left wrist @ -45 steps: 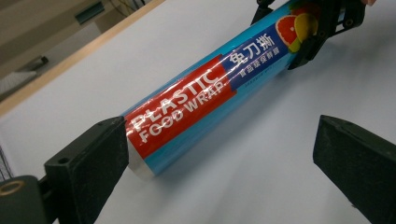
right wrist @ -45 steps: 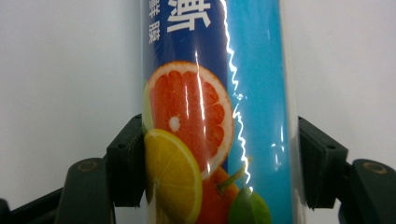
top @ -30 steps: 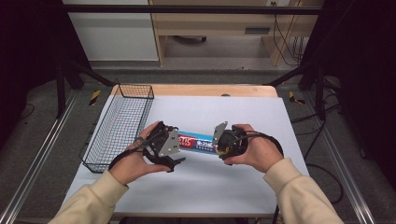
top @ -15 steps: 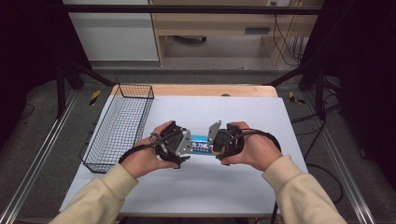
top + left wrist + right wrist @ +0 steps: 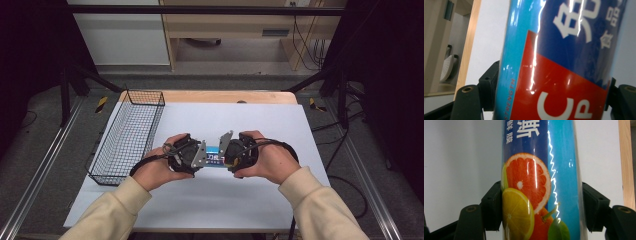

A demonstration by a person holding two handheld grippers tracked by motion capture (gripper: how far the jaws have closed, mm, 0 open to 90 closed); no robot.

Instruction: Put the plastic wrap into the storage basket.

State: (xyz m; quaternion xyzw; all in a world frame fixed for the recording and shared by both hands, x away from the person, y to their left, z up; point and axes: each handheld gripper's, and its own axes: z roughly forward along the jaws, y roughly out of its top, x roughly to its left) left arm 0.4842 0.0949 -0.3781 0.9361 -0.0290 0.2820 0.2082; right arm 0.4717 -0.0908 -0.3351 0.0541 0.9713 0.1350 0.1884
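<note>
Both grippers clamp the box's ends.

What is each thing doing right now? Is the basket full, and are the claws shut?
Cling film box: lying flat on the table, gripped at both ends.
Left gripper: shut on the box, a jaw on each side.
Right gripper: shut on the box, a jaw on each side.
Wire basket: upright at the table's left edge, nothing inside that I can see.
Table: white top, bearing the box and basket.
</note>
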